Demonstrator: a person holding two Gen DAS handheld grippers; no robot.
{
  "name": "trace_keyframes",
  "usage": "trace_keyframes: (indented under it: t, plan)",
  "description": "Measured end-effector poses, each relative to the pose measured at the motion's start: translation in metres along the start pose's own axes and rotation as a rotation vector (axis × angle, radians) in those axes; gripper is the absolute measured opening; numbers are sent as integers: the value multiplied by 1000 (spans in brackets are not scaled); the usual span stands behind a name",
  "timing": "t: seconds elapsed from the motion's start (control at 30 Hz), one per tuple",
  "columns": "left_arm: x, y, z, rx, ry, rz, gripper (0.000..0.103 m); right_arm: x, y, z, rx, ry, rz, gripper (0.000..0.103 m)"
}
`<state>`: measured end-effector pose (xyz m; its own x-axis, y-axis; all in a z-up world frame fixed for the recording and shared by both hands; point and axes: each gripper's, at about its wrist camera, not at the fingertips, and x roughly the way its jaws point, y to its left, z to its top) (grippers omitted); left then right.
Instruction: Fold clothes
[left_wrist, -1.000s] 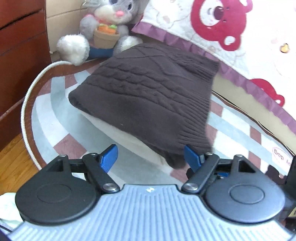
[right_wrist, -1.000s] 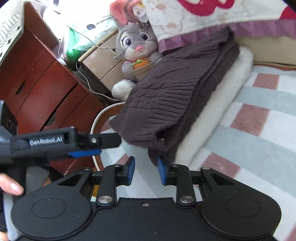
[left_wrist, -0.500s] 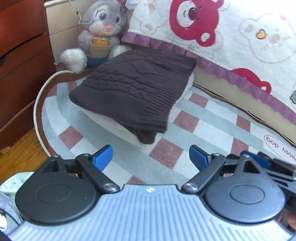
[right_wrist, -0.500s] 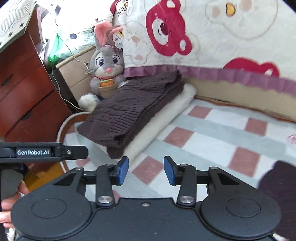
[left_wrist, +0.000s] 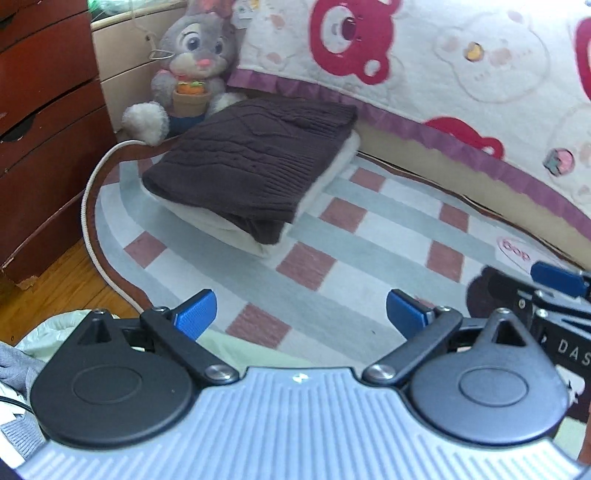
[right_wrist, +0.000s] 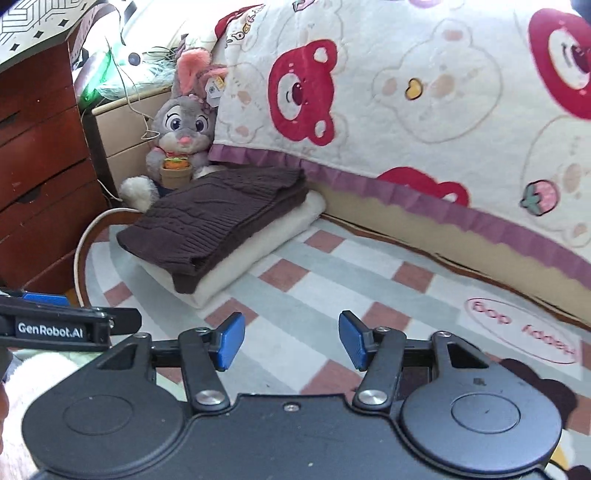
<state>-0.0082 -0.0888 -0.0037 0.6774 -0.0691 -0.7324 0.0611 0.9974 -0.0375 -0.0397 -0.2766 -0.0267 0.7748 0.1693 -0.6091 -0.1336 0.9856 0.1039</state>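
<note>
A folded dark brown knit sweater lies on top of a folded white garment at the far left of the striped rug. My left gripper is open and empty, well back from the stack. My right gripper is also open with nothing between its fingers, likewise away from the stack. The right gripper shows at the right edge of the left wrist view, and the left gripper at the left edge of the right wrist view.
The checked rug runs beside a bed with a bear-print quilt. A plush rabbit sits behind the stack. A red-brown dresser stands left. Pale green and grey cloth lies near the left gripper.
Both grippers have pulled back from the stack, which now lies farther away. The right gripper's jaws have widened from nearly shut to open. The brown sweater lies flat on the white garment.
</note>
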Motion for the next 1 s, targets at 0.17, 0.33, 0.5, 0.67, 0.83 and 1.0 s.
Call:
trace_keyframes:
  t: [0.17, 0.33, 0.5, 0.67, 0.83, 1.0]
  plan:
    - [-12, -17, -13, 49, 9, -20, 100, -11, -2, -6, 6, 13, -18, 65]
    - [-15, -26, -21, 55, 22, -36, 100, -22, -4, -12, 12, 25, -36, 65]
    - [-19, -31, -21, 54, 20, -8, 100, -24, -2, -13, 11, 42, -55, 65]
    - [-25, -34, -20, 72, -10, 15, 100, -25, -3, -12, 19, 21, -45, 65]
    - [-26, -36, -20, 75, -27, 31, 100, -24, -3, -13, 26, 26, -49, 65]
    - [-25, -34, -21, 73, -10, 12, 100, -24, -4, -13, 27, 36, -51, 65]
